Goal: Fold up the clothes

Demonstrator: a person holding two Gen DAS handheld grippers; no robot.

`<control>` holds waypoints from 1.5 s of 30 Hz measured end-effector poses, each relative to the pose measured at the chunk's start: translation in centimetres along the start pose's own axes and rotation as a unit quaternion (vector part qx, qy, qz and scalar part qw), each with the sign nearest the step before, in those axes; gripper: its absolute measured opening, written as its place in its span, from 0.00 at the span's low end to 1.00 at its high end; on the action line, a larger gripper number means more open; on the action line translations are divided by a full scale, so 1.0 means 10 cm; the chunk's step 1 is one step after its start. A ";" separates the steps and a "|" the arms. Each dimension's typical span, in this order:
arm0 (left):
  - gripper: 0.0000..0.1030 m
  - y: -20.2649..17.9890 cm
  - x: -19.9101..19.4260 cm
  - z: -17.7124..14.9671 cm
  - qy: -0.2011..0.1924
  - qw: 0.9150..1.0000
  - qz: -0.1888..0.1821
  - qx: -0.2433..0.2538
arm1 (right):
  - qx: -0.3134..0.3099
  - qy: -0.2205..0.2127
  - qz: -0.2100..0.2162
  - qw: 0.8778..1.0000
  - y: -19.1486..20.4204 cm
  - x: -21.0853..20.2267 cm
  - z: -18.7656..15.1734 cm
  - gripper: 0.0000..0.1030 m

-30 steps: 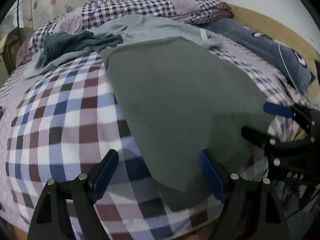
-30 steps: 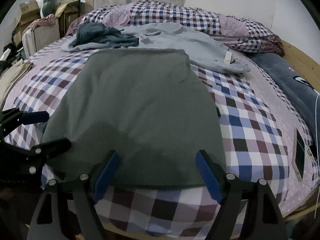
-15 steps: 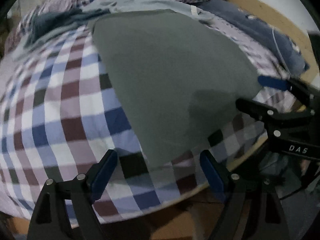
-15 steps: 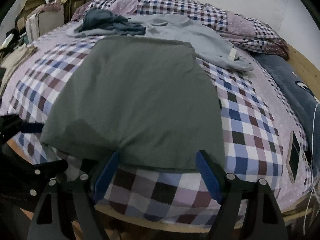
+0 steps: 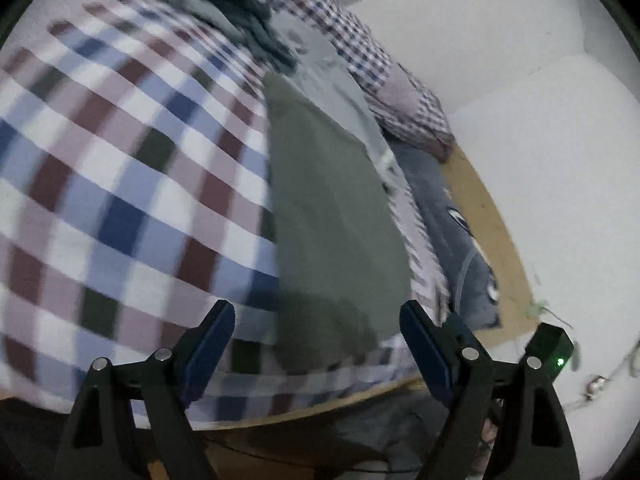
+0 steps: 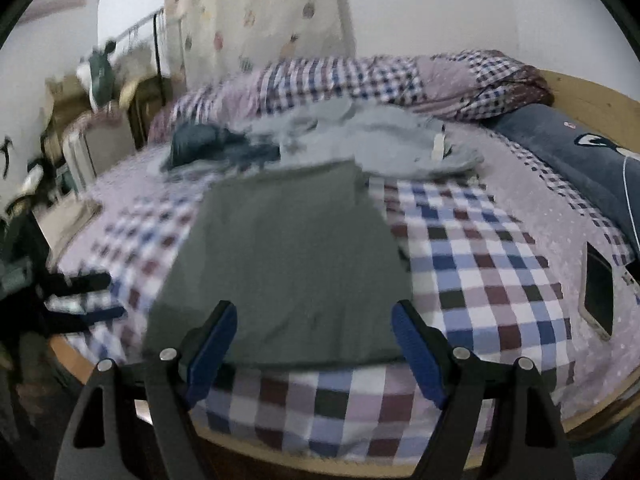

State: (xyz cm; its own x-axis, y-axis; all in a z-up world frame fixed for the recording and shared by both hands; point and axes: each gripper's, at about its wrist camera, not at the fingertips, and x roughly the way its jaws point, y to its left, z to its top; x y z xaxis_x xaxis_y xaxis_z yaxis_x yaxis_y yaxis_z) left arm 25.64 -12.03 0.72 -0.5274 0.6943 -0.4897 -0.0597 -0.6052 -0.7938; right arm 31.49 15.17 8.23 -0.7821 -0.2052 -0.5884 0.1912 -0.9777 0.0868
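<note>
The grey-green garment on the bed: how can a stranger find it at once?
On the checked bedspread, look near the front edge. The grey-green garment lies flat there as a neat plain rectangle, while the light grey clothes and dark teal clothes behind it are crumpled.

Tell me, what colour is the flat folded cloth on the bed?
Grey-green cloth, clearest in the right wrist view.

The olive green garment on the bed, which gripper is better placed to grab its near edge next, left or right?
Probably the right gripper: open, it faces the olive green garment squarely, with the near hem between its fingers. The left gripper, also open, views the garment at an angle, near one corner.
</note>
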 end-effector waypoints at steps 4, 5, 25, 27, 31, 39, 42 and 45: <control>0.85 -0.02 0.20 -0.07 0.043 0.999 -0.017 0.007 | 0.030 -0.023 0.018 0.999 -0.09 -0.04 0.09 0.81; 0.85 -0.01 0.25 -0.08 0.053 0.998 -0.017 0.008 | 0.037 -0.025 0.025 0.999 -0.10 -0.03 0.09 0.81; 0.48 0.31 0.42 -0.03 0.083 0.986 -0.090 -0.112 | -0.096 -0.027 0.061 0.993 0.42 0.04 0.01 0.81; 0.29 0.29 0.44 -0.03 0.085 0.987 -0.080 -0.113 | -0.115 -0.029 0.064 0.991 0.50 0.04 -0.01 0.81; 0.12 0.27 0.41 -0.01 0.084 0.985 -0.092 -0.118 | -0.164 -0.033 0.066 0.984 0.67 0.05 -0.08 0.81; 0.06 0.19 0.28 0.05 0.072 0.979 -0.141 -0.131 | -0.340 -0.037 0.032 0.939 1.24 0.20 -0.42 0.81; 0.06 0.16 0.23 0.09 0.065 0.974 -0.169 -0.134 | -0.392 -0.049 0.001 0.919 1.41 0.32 -0.52 0.80; 0.05 0.12 0.21 0.13 0.062 0.973 -0.179 -0.133 | -0.425 -0.064 -0.020 0.903 1.49 0.44 -0.55 0.80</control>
State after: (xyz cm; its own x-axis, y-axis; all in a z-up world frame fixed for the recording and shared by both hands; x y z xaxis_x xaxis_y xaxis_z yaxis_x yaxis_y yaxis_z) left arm 23.34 -11.79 -0.85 -0.4066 0.8932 -0.1920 0.0097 -0.2060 -0.9785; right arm 34.15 -0.04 2.46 -0.8503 -0.2260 -0.4753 0.5042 -0.6087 -0.6126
